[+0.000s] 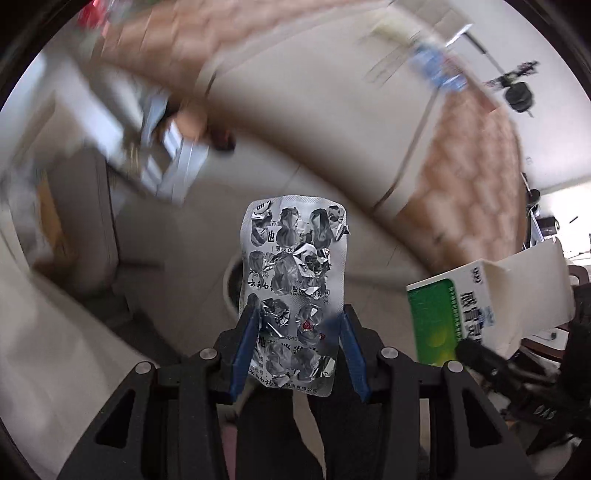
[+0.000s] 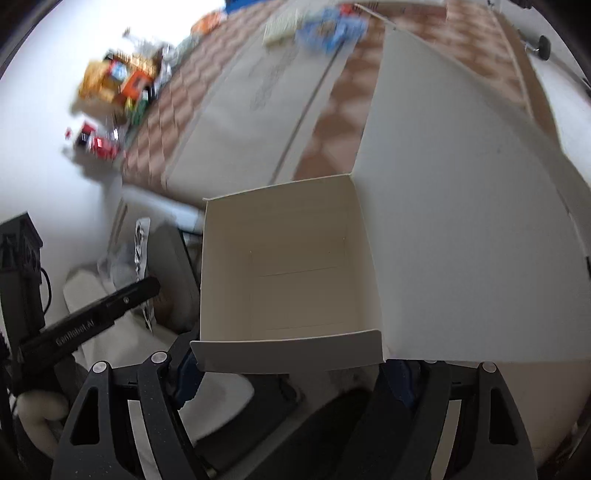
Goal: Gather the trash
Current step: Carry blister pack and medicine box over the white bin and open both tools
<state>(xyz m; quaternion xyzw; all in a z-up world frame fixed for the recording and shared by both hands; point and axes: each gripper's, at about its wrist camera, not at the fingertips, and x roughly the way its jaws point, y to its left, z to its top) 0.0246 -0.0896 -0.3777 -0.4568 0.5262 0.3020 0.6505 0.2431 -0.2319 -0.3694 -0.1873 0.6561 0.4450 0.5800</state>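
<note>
Blister pack (image 1: 293,295): silver foil, black print. Carton (image 1: 491,306): white with green panel, inside cream (image 2: 295,266). Floor mat (image 2: 177,110): brown-tan checker. Finger pads (image 1: 245,354): blue.

This is a room in a home, seen close to floor level. A checkered brown-and-tan mat (image 2: 236,88) lies over a pale floor (image 2: 48,74), with a flattened sheet of cardboard (image 2: 258,122) spread on it. Household litter is scattered about: a heap of orange and yellow snack wrappers (image 2: 118,83), small red packets (image 2: 98,144), a blue wrapper (image 2: 328,27). A spent foil pill blister (image 1: 293,291) and a green-and-white medicine carton (image 1: 476,306) are domestic throwaways. A black caster wheel (image 1: 519,96) of a chair or stand shows at the edge.
</note>
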